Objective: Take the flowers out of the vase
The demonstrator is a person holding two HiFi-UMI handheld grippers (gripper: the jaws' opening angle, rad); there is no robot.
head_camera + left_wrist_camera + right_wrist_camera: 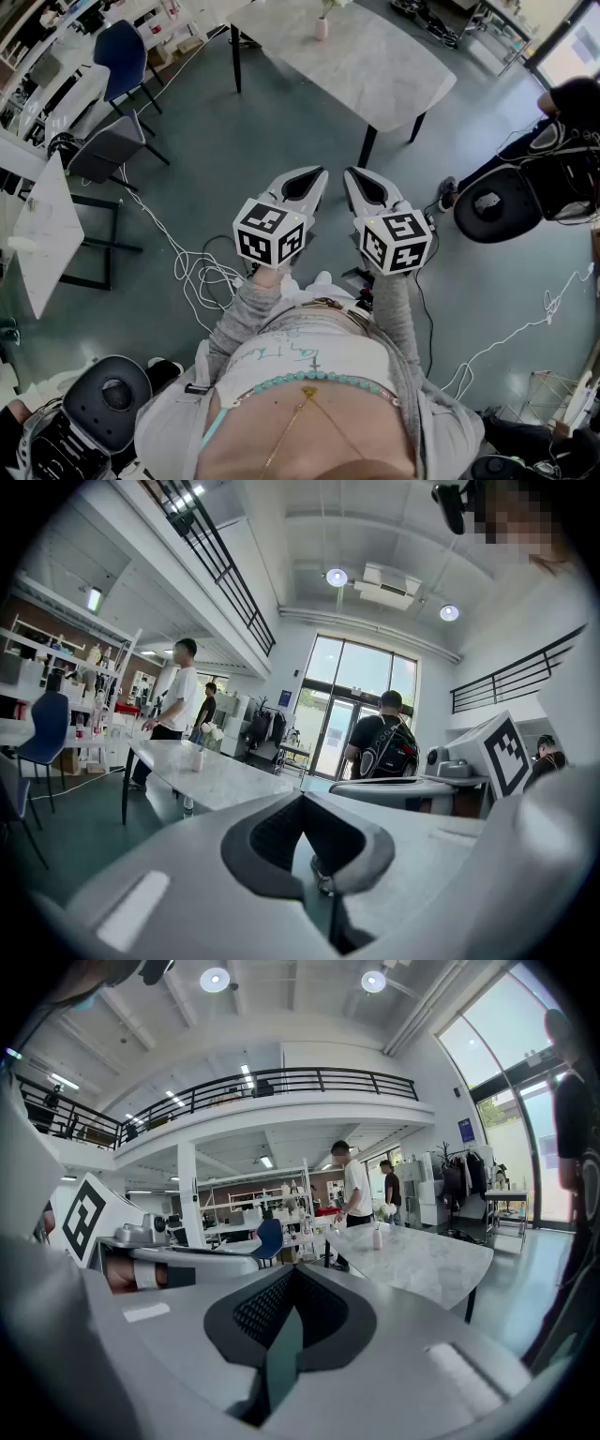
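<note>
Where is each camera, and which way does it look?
Head view: on the person's head, looking steeply down; shows torso, sleeves, left gripper and right gripper.
Left gripper view: on the left gripper, facing along its shut jaws to the marble table; right gripper beside.
Right gripper view: on the right gripper, along its shut jaws to that table; left gripper beside.
All three share the table and vase.

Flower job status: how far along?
Done: nothing; the flowers are still in the vase on the marble table. In hand: nothing; the left claw and right claw are shut, empty, and well short of the table. Left: approach, grip the flowers, lift them out.
</note>
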